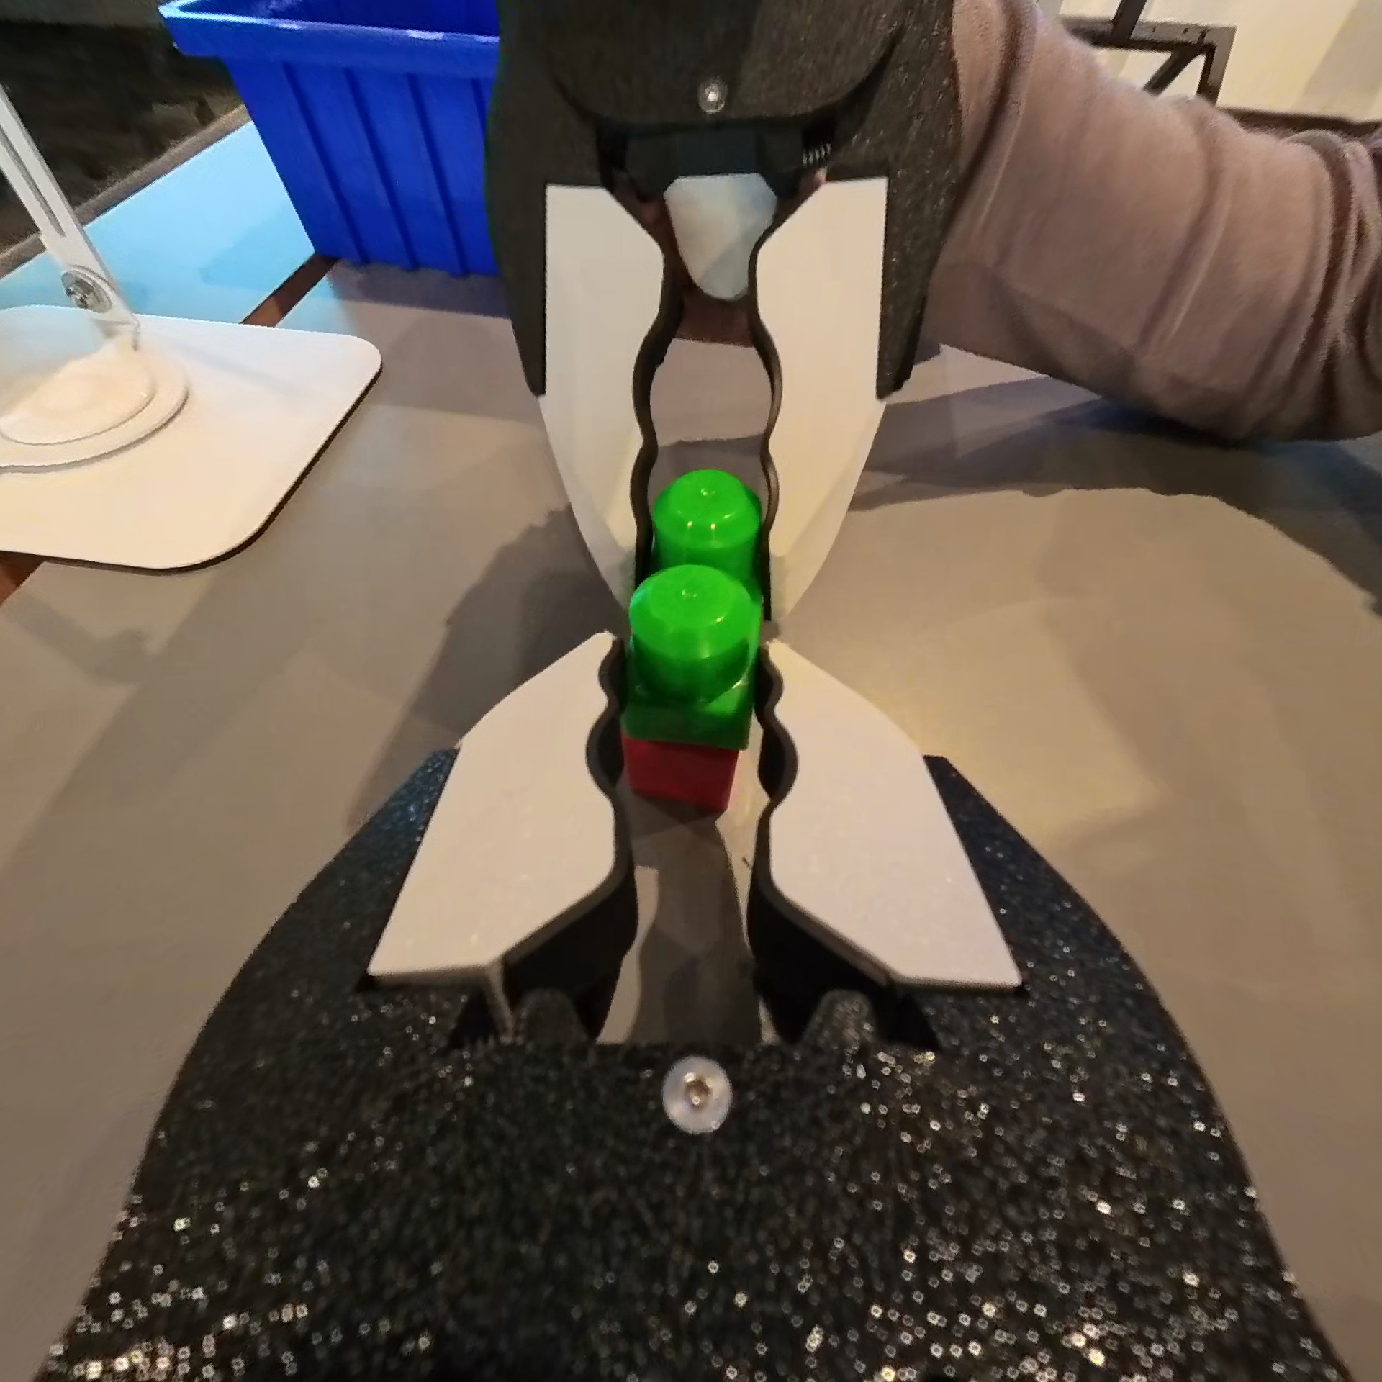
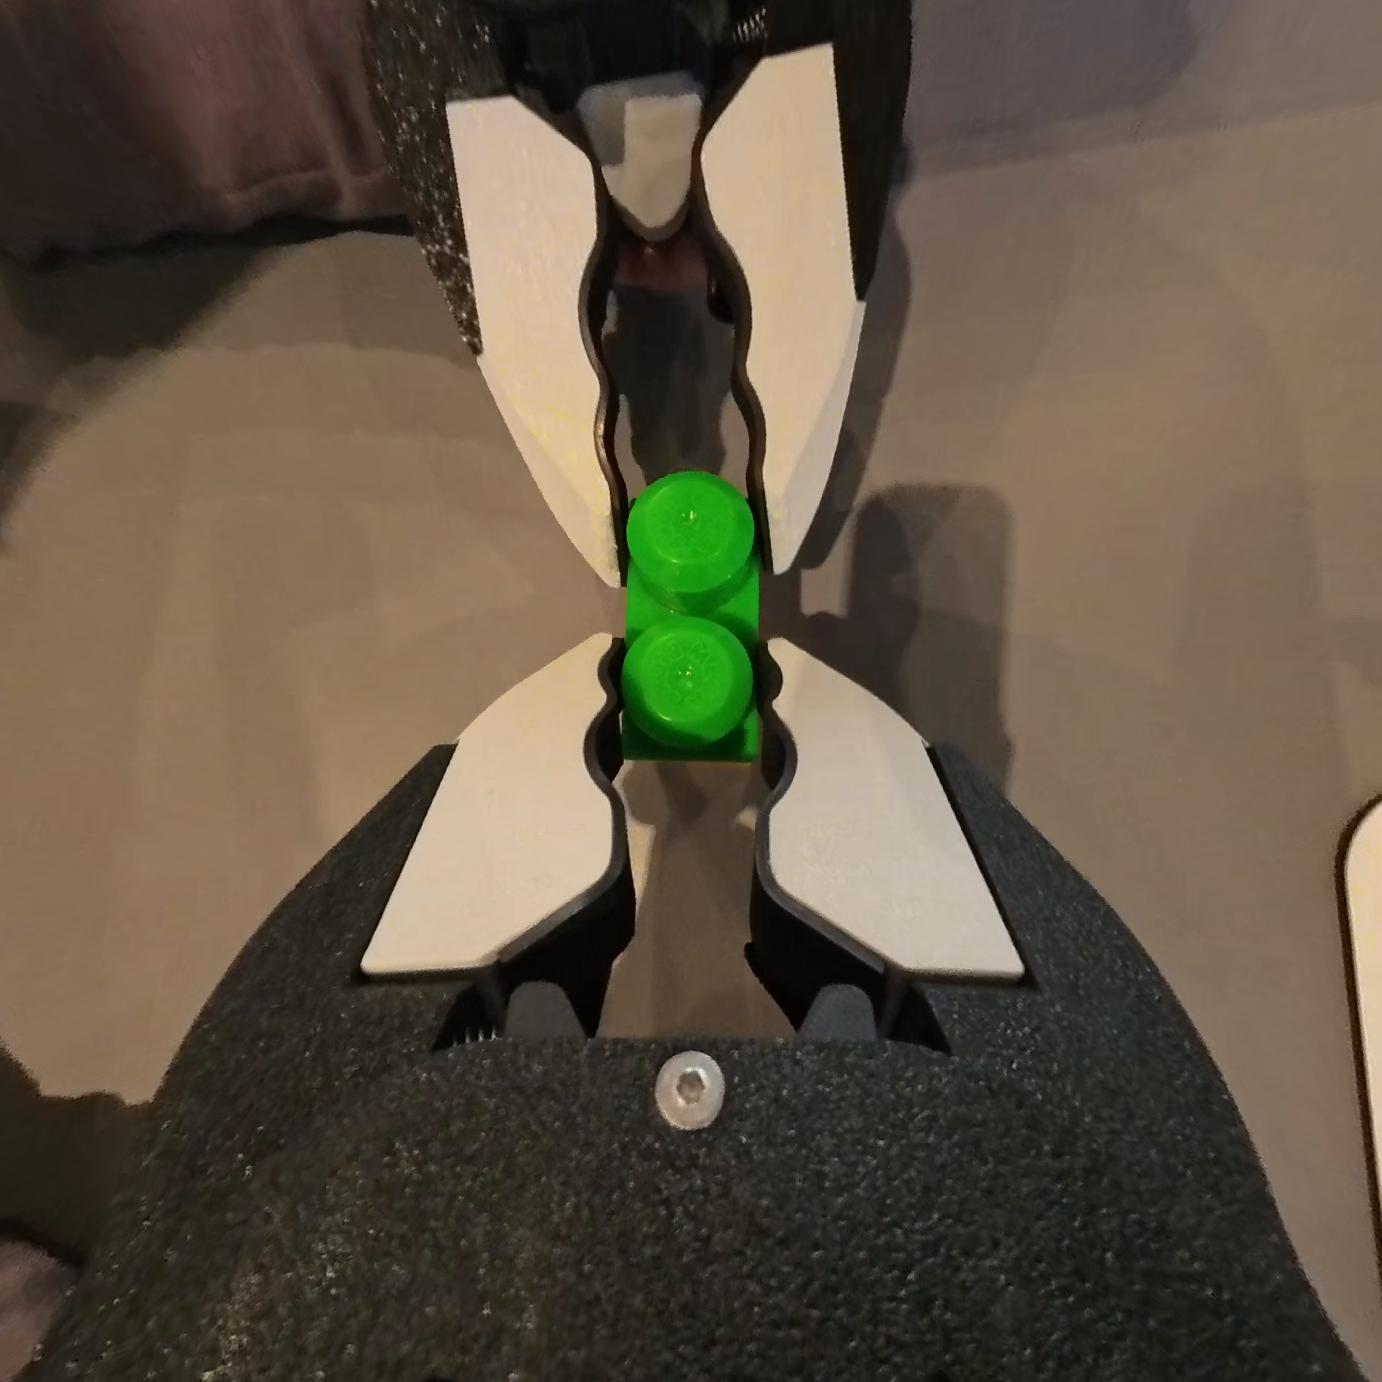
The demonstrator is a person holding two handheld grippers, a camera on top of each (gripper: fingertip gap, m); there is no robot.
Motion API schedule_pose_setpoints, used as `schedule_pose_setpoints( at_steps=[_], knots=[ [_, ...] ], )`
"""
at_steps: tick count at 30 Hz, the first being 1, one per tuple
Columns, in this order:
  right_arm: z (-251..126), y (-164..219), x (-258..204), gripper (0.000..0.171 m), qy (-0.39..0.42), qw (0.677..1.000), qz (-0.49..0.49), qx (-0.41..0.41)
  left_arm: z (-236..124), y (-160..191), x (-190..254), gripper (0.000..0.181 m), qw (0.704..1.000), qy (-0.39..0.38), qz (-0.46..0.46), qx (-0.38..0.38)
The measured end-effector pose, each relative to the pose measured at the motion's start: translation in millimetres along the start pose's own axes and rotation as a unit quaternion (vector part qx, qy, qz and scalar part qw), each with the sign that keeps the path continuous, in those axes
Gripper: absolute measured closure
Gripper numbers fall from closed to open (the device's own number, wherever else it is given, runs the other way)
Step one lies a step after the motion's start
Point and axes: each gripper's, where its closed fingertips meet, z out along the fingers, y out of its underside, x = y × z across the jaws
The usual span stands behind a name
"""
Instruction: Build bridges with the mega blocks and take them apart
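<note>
A green two-stud block point(image 1: 684, 707) sits on top of a red block point(image 1: 677, 774) low over the grey table point(image 1: 262, 748). The two grippers face each other tip to tip. My left gripper point(image 1: 688, 650) is shut on the green block's near end, above the red block. My right gripper point(image 1: 701, 602) comes from the far side and is shut on the other end. In the right wrist view my right gripper point(image 2: 689, 645) clamps the near end of the green block point(image 2: 692, 598) and the left gripper point(image 2: 695, 572) clamps the far end. The red block is hidden there.
A blue ribbed bin point(image 1: 359, 134) stands at the back left. A white base plate point(image 1: 224, 464) with a clear post point(image 1: 75, 299) lies on the left; its edge shows in the right wrist view point(image 2: 1361, 935). A person's sleeve point(image 1: 1159, 262) crosses the upper right.
</note>
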Motion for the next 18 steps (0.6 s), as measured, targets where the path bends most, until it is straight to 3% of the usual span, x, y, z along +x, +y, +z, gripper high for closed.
schedule_pose_setpoints(
  at_steps=[10,13,16,18],
  knots=[
    [0,0,-1,0.138,-0.004,1.000,-0.010,-0.002,-1,-1,-1,0.148,1.000,-0.013,0.000,-0.005],
    [1,-1,-4,0.137,-0.018,1.000,-0.020,0.009,-1,9,-4,0.117,0.999,-0.025,-0.003,-0.034],
    [0,0,-7,0.137,-0.031,0.999,-0.025,0.019,3,21,-1,0.113,0.998,-0.022,0.003,-0.060],
    [-1,5,-5,0.120,-0.025,0.999,-0.017,0.015,6,24,1,0.116,0.998,-0.017,0.007,-0.067]
  ],
)
